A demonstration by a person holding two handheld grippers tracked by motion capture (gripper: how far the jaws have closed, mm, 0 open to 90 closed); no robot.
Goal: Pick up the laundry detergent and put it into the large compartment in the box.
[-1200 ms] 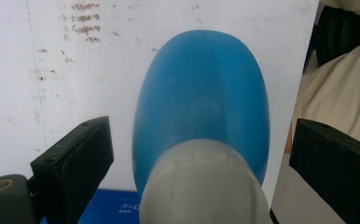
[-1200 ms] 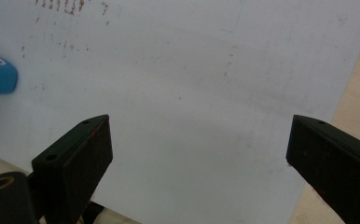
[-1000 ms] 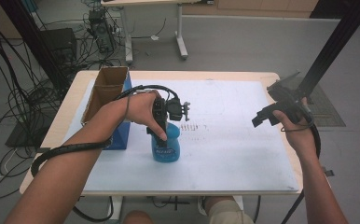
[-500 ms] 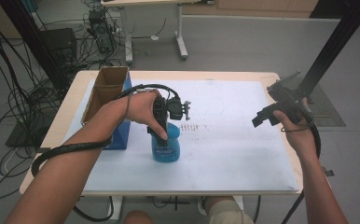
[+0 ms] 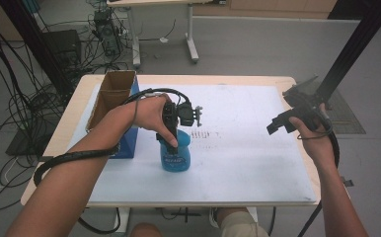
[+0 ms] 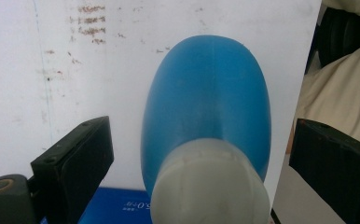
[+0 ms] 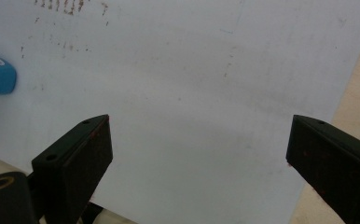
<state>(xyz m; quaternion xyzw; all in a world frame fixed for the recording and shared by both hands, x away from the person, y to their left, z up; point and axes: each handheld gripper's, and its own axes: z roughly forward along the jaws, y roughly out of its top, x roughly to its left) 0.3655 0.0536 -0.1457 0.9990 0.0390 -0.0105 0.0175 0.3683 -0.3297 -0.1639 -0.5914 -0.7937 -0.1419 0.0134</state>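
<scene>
the left gripper (image 5: 172, 129) hangs over the blue bottle (image 5: 175, 154) near the table's (image 5: 257, 81) front edge, jaws apart astride its white cap (image 6: 211, 186) ready to clamp, while the right gripper (image 5: 283, 122) waits wide open by the right edge.

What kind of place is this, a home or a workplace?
Most likely a workshop or lab. Loose cables sprawl over the grey floor, computer equipment stands behind the table, and the left hand-held gripper works over a blue bottle on a white sheet.
</scene>
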